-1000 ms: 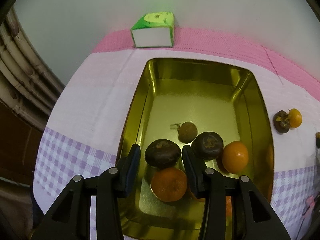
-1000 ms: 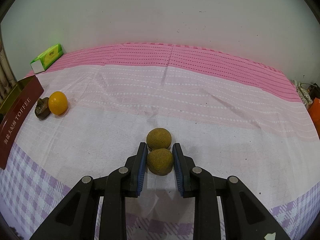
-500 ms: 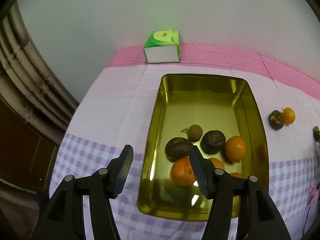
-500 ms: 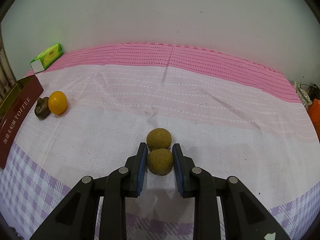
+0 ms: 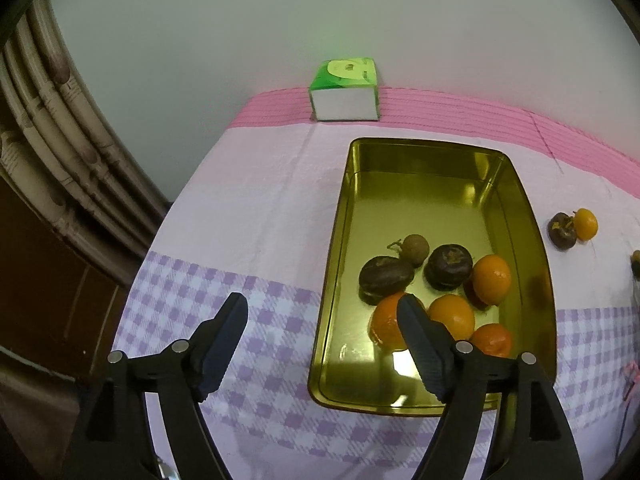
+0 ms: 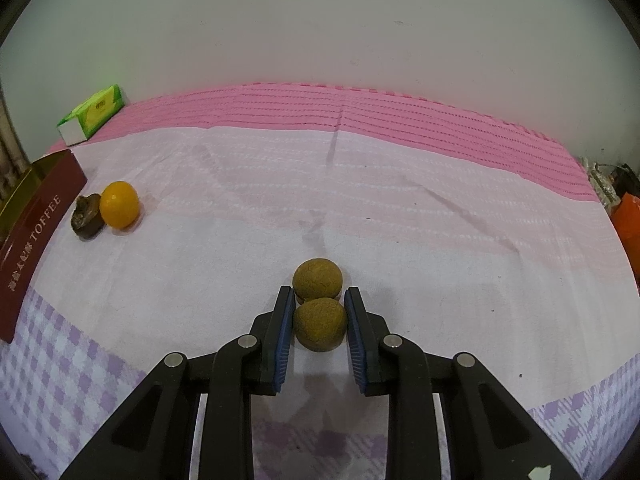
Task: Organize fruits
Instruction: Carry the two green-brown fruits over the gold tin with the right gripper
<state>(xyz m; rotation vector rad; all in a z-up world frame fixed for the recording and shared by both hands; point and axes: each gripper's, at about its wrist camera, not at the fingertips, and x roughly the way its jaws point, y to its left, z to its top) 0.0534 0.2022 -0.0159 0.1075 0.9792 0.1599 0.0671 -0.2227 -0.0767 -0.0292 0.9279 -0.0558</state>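
Evidently the right claw [image 6: 316,322] pinches 1 brown fruit [image 6: 319,324] for the tin [image 5: 536,240]; the left claw [image 5: 322,320], empty, is spreading above the counter [image 5: 248,216].

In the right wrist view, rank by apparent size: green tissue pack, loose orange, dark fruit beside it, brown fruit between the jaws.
1. Green tissue pack
2. Brown fruit, nearest the camera, so unsure against the pack
3. Orange
4. Dark fruit
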